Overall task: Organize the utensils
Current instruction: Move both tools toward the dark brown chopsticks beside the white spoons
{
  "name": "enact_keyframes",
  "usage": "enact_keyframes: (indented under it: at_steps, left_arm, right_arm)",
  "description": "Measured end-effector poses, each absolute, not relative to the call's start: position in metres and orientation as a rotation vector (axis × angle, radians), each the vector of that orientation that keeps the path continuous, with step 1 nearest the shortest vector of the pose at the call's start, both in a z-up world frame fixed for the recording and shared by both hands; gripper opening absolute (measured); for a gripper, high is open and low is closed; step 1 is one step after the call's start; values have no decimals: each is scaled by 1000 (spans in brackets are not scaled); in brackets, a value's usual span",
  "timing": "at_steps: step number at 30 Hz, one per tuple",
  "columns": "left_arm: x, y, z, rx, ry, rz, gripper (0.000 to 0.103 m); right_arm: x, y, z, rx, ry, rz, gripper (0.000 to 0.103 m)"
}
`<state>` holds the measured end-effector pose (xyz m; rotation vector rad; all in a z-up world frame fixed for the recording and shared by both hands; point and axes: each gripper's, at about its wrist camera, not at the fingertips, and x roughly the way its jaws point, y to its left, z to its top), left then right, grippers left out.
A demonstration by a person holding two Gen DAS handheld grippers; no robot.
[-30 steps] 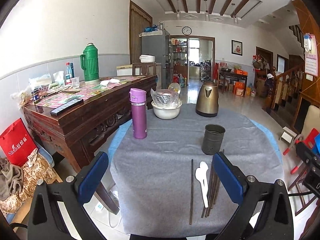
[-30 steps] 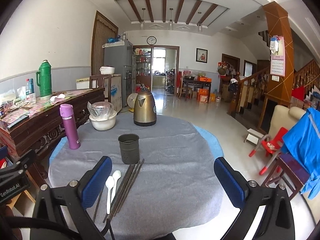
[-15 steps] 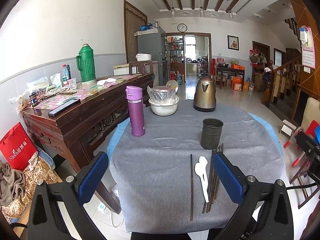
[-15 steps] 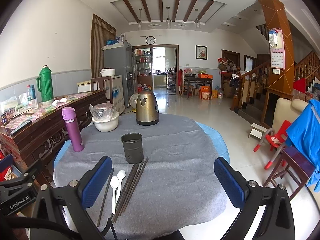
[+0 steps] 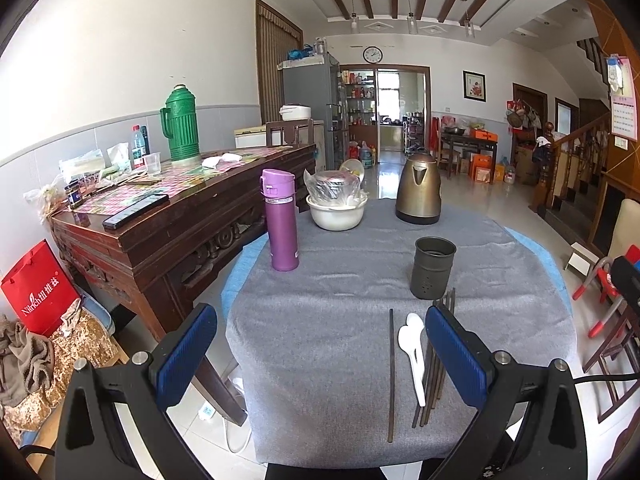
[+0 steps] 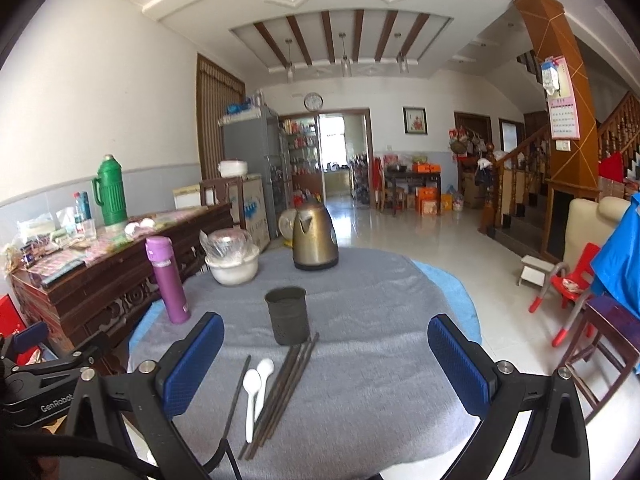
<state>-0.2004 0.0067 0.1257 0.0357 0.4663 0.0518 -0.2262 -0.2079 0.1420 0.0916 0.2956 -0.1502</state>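
Observation:
A dark metal utensil cup (image 5: 433, 268) (image 6: 288, 316) stands upright on the grey-covered table (image 5: 328, 320) (image 6: 380, 360). In front of it lie a bundle of dark chopsticks (image 5: 434, 372) (image 6: 286, 384), two white spoons (image 5: 412, 350) (image 6: 256, 384) and one single chopstick (image 5: 391, 372) (image 6: 237, 396) to their left. My left gripper (image 5: 320, 354) hangs open at the table's near edge, left of the utensils. My right gripper (image 6: 326, 364) is open too, above the near edge with the utensils just inside its left finger (image 6: 192, 364).
A purple flask (image 5: 281, 226) (image 6: 168, 280), a white bowl under plastic wrap (image 5: 337, 206) (image 6: 232, 260) and a brass kettle (image 5: 418, 190) (image 6: 315, 238) stand farther back. A cluttered wooden sideboard (image 5: 160, 224) lies left. Chairs (image 6: 568, 284) stand right.
Both grippers have drifted slightly, so the table and utensils sit a little higher and nearer in each view. Both stay open and nothing on the table has moved.

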Motion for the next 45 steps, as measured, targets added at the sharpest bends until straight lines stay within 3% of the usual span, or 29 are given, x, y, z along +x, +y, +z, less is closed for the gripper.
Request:
enact_keyframes:
  at_steps: [26,45]
  left_arm:
    - [-154,-10,65,119,739,50,103]
    - [-70,-18,27,119,861,55,103]
  right_arm:
    - [-181,-220,98,155,496,-154,103]
    - [-88,-227,74,175,594,-56,103]
